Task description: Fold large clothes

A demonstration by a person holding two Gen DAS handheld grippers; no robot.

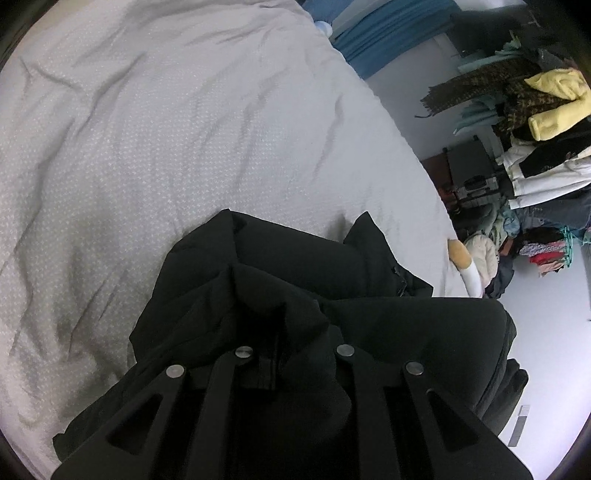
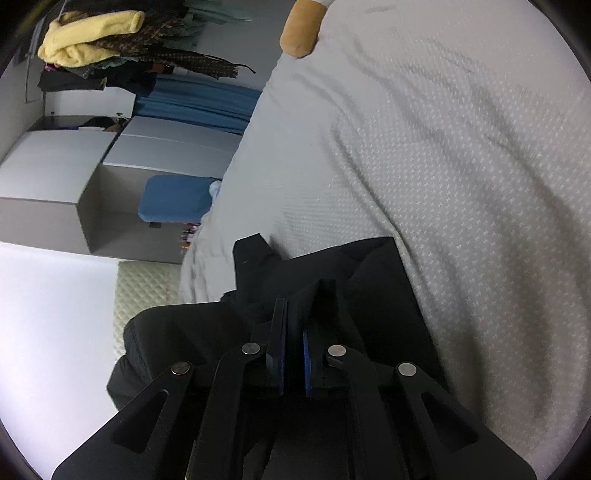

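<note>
A black padded jacket [image 1: 295,258] lies bunched near the edge of a bed with a pale dotted cover [image 1: 166,129]. In the left wrist view the cloth heaps up over my left gripper [image 1: 291,332] and hides its fingertips; the fabric rises to it as if pinched there. In the right wrist view my right gripper [image 2: 301,295] has its blue pads close together, with a fold of the jacket [image 2: 373,280] clamped between them. The far end of the jacket rests on the bed cover [image 2: 443,166].
A heap of clothes with a yellow garment [image 1: 554,99] stands beyond the bed's edge. A tan and white plush toy [image 1: 461,258] sits at that edge. White cabinets [image 2: 55,177], a blue cushion [image 2: 173,199] and blue curtains [image 1: 388,33] border the bed.
</note>
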